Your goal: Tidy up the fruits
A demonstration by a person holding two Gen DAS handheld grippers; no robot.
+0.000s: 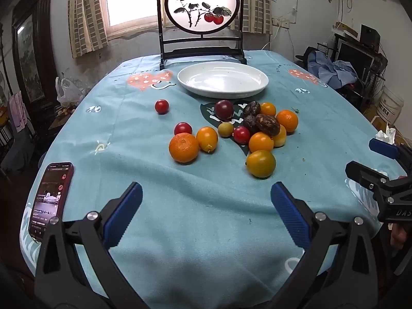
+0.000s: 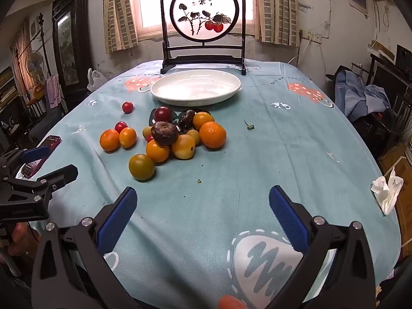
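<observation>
**Both claws spread, fruit waiting**

Left claw [image 1: 206,200] and right claw [image 2: 203,203] hover released, empty. Fruits [image 1: 260,163] pile mid-desk [image 1: 154,180], before the white plate [image 1: 222,78]. Round, light, prone to rolling; pinch gently across the middle.

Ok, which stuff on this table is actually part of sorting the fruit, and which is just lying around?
Part of the job:
- loose fruit pile, all on the cloth
- white plate, nothing in it
- left gripper and right gripper, both open

Just lying about:
- phone
- crumpled tissue
- painted screen
</observation>
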